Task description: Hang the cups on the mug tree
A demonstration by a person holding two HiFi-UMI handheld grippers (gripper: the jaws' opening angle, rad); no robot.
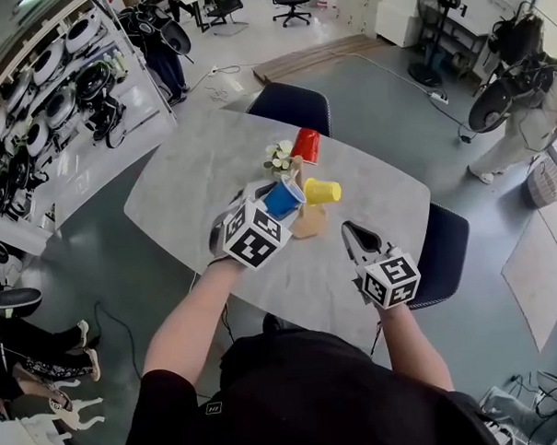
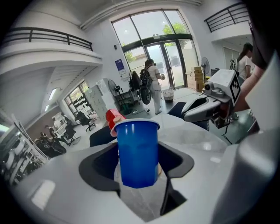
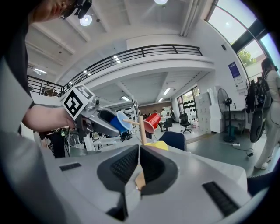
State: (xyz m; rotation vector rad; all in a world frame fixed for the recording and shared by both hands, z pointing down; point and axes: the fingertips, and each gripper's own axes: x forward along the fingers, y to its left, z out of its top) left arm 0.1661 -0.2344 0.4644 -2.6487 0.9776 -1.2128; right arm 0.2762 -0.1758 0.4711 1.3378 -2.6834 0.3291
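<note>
Fingers of left gripper clasp blue cup; right gripper closed.

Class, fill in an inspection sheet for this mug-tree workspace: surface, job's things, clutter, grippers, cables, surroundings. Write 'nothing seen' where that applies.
Surface: pale grey table with rounded corners.
Job's things: mug tree upright; red cup and yellow cup on its pegs; blue cup not yet hung.
Clutter: small pale plant-like ornament beside the tree.
Grippers: left gripper has its fingers closed on the blue cup, near a peg; right gripper shut, tips by the tree's foot.
Cables: white cable with a power strip on the floor.
Surroundings: dark chairs, shelving, fan, a person.
</note>
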